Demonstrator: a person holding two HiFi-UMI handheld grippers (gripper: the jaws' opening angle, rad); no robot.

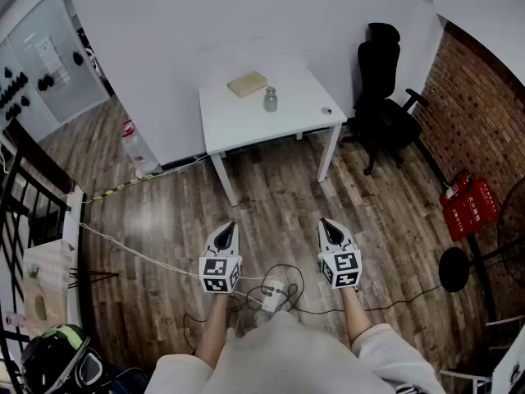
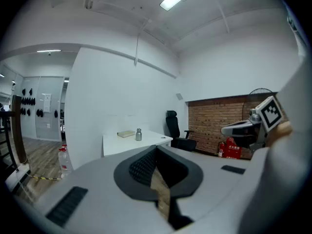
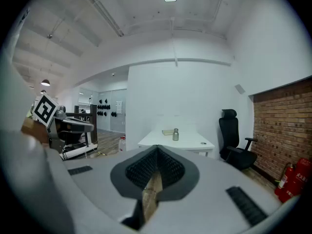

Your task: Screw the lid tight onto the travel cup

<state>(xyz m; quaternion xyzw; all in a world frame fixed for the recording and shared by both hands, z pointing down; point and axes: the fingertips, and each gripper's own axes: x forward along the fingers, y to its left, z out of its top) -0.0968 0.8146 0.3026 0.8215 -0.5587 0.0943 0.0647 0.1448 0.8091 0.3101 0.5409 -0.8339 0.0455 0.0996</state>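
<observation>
Found jaws pressed together, nothing between, on left gripper (image 1: pixel 230 224) and right gripper (image 1: pixel 325 221). Held over wooden floor (image 1: pixel 279 195), well apart from white surface (image 1: pixel 238 125). Judged approach step, cup untouched; next calls for closing in and parting jaws. Noted travel cup (image 1: pixel 270 99) upright mid-surface, small, metallic; round item (image 1: pixel 327 111) nearby, possibly lid, too small to tell.

Nothing legible from where I stand. White print on red boxes (image 1: pixel 469 205) beside brick wall (image 1: pixel 484 89): too small to read. Sheet (image 1: pixel 49 53) on glass partition (image 1: pixel 29 89): blurred, no words I can make out.
</observation>
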